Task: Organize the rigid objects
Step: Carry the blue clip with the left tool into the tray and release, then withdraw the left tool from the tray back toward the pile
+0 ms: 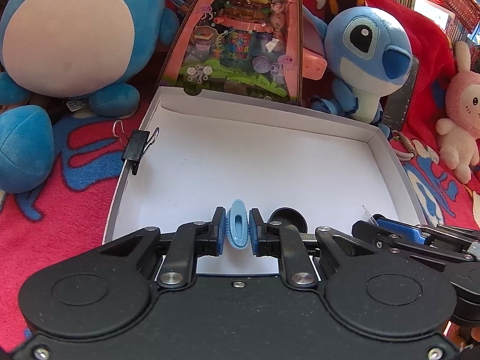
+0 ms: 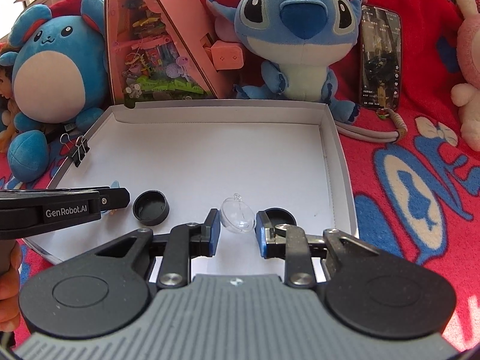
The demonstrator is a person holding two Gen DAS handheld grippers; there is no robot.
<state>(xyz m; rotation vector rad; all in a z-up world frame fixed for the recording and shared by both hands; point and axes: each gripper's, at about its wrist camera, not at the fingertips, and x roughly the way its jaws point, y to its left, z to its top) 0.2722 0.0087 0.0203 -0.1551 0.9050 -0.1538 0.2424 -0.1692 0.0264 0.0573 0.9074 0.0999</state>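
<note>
Inside the shallow white box lid, both grippers work near the front edge. The left gripper is clenched on a light blue plastic clip, which stands upright between the two blue pads and is pressed on both sides. Just to the right of it in the left wrist view sits a black round cap on the white floor of the lid; in the right wrist view that same cap shows its hollow side up, close to the tip of the left gripper.

The right gripper has its jaws spread apart around a clear plastic dome, a small see-through half-shell with a tiny loop on top. The dome touches the right pad or nearly so; a gap shows on its left side, so it is not clamped. A second black cap lies just behind the right finger.

A black binder clip is clamped on the lid's left wall. Behind the lid stand a pink toy display box, a blue Stitch plush, a round blue plush and a phone, all on a red patterned blanket.
</note>
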